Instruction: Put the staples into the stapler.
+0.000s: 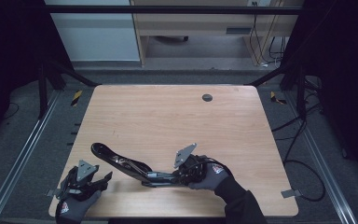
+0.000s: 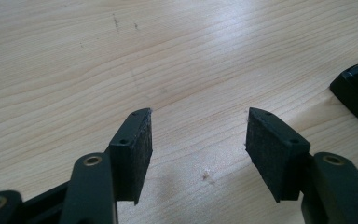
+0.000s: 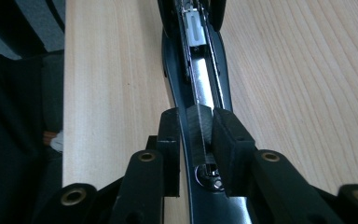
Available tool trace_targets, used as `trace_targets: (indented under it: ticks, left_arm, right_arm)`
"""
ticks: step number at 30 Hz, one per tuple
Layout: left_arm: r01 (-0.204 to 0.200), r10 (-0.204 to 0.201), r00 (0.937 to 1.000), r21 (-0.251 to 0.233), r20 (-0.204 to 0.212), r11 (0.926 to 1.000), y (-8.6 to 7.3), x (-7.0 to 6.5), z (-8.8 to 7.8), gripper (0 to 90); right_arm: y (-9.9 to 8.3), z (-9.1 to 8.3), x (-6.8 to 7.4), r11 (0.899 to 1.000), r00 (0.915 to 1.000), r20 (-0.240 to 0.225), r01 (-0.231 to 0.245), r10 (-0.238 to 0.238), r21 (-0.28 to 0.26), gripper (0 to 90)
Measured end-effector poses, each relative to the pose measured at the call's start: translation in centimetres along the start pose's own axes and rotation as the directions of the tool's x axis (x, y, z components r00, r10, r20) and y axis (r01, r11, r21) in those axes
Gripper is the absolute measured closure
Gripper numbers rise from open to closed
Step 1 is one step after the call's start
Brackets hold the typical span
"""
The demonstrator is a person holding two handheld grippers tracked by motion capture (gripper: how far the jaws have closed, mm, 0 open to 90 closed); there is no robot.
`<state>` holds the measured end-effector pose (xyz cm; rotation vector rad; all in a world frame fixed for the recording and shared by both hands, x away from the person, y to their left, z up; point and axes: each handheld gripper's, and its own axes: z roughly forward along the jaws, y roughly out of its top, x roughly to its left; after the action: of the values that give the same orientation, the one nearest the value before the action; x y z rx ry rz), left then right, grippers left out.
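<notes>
The black stapler (image 1: 126,164) lies opened out on the wooden counter (image 1: 177,116) at about 6 o'clock, its top arm reaching toward 10 o'clock. The right gripper (image 3: 196,135) has narrow jaws clamped on its rear end — the left gripper (image 2: 198,140) rests at 8 o'clock, jaws wide and holding nothing.

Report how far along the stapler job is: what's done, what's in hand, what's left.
Done: the black stapler lies swung open on the table, its top arm lifted up and away to the left and its metal staple channel exposed. In hand: the right gripper clamps the stapler's base end. The left gripper is open over bare wood, holding nothing. Left: probably loading or closing; no staples are in sight.
</notes>
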<state>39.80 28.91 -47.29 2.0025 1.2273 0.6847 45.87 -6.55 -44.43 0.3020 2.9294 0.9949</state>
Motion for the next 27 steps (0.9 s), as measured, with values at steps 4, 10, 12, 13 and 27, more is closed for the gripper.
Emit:
trace_targets:
  ticks: [4, 10, 12, 13, 27]
  left_arm:
    - [0.001, -0.001, 1.0, 0.0, 0.0, 1.0, 0.0, 0.0, 0.0, 40.7]
    - [0.001, -0.001, 1.0, 0.0, 0.0, 1.0, 0.0, 0.01, 0.01, 40.8]
    - [0.0, 0.0, 1.0, 0.001, 0.0, 1.0, 0.0, -0.01, 0.02, 40.8]
    - [0.0, 0.0, 1.0, 0.0, 0.0, 1.0, 0.01, -0.02, 0.01, 40.8]
    - [0.0, 0.0, 1.0, 0.001, 0.0, 1.0, 0.0, -0.01, 0.01, 40.8]
  right_arm:
    - [0.1, 0.25, 0.07, 1.0, 0.9999, 0.011, 0.005, -0.005, 0.009, 71.6]
    - [0.15, 0.51, 0.19, 1.0, 0.9994, 0.026, 0.023, -0.023, 0.015, 69.8]
    - [0.15, 0.56, 0.32, 0.999, 0.9989, 0.035, 0.031, -0.031, 0.013, 69.5]
    - [0.14, 0.57, 0.36, 0.999, 0.9988, 0.034, 0.034, -0.034, 0.013, 69.3]
    - [0.18, 0.69, 0.71, 0.996, 0.993, 0.078, 0.088, -0.089, 0.016, 76.7]
